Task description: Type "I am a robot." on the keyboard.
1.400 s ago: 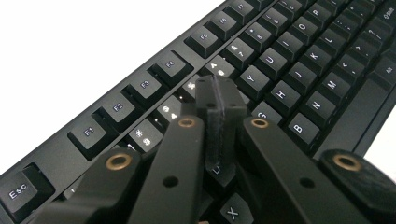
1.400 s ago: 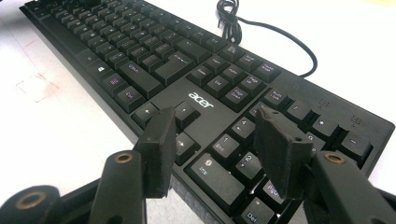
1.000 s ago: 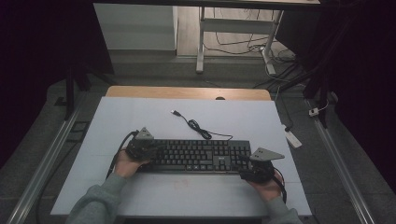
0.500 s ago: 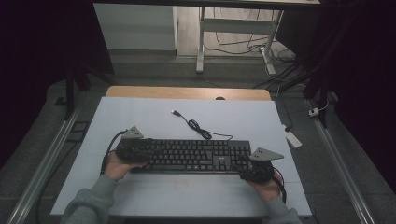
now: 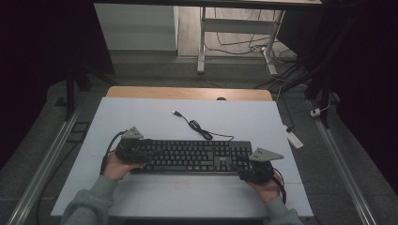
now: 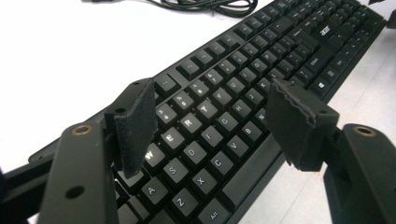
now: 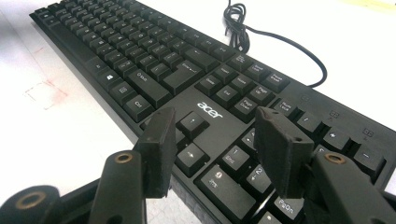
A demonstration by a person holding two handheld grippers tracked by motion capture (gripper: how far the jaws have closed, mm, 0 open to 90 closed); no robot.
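Observation:
A black Acer keyboard [image 5: 187,157] [image 6: 261,65] [image 7: 140,51] lies flat on the white table top [image 5: 141,117]. Its black cable [image 5: 197,126] [image 7: 243,23] curls away behind it to a loose USB plug [image 5: 176,113]. My left gripper [image 5: 143,151] [image 6: 212,93] hovers over the keyboard's left end, above the letter keys. Its jaws have just been opening and stand wide apart with nothing between the pads. My right gripper [image 5: 241,161] [image 7: 215,116] hangs open over the right front corner, above the arrow keys and number pad, gripping nothing.
A wooden strip [image 5: 187,93] edges the table's far side. Off the table at the right a white power strip [image 5: 294,139] lies on the floor. A faint red mark [image 7: 44,93] shows on the white top in front of the keyboard.
The left gripper has shifted a little to the left at the keyboard's end. The keyboard and the right gripper have stayed put.

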